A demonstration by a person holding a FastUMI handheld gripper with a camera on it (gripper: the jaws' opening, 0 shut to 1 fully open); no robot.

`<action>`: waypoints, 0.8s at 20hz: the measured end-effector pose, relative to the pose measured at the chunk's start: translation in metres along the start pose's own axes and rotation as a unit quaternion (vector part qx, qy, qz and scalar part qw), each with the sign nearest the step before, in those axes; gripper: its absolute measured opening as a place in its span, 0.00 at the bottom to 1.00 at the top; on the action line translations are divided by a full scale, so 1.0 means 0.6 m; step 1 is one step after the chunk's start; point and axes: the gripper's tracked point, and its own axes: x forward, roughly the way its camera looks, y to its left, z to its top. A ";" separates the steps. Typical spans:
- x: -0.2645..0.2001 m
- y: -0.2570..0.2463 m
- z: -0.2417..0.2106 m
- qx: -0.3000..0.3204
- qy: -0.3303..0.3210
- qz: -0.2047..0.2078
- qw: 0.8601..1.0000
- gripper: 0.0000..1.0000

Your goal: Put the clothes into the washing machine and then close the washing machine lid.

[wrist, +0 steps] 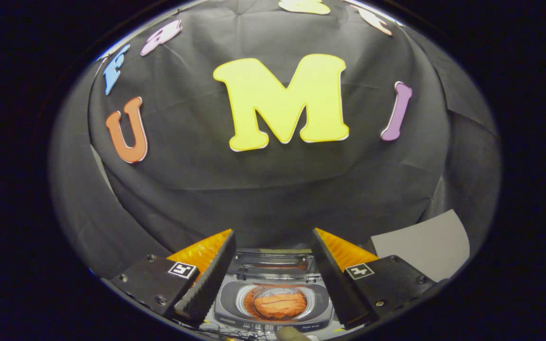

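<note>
A small grey toy washing machine (228, 298) sits low between my two fingers, seen from above. Its round drum holds an orange cloth (280, 305), bunched up inside. Behind the drum opening, a grey lid panel (270, 263) appears raised towards the booth wall; I cannot tell its exact angle. A row of buttons runs along the machine's near edge. My gripper (273, 232) is open, its fingers spread wide to either side of the machine and well above it, with nothing between them.
A pale grey sheet (420, 241) lies to the right beyond the right finger. Thin dark cables (225, 331) trail by the machine's near left corner. A small beige object (292, 334) shows just in front of the machine.
</note>
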 end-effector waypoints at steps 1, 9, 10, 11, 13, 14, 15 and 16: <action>0.022 0.005 -0.004 0.002 0.008 0.003 1.000 0.99; 0.171 0.011 -0.041 0.013 0.073 0.001 0.997 0.99; 0.186 0.008 -0.048 0.012 0.081 -0.001 0.997 0.99; 0.200 0.007 -0.052 0.013 0.087 -0.002 0.996 0.99; 0.224 0.002 -0.067 0.020 0.106 -0.007 0.994 0.99; 0.231 0.002 -0.074 0.024 0.114 -0.006 0.993 0.99; 0.239 -0.002 -0.082 0.026 0.120 -0.010 0.992 0.99; 0.245 -0.003 -0.086 0.025 0.125 -0.011 0.992 0.99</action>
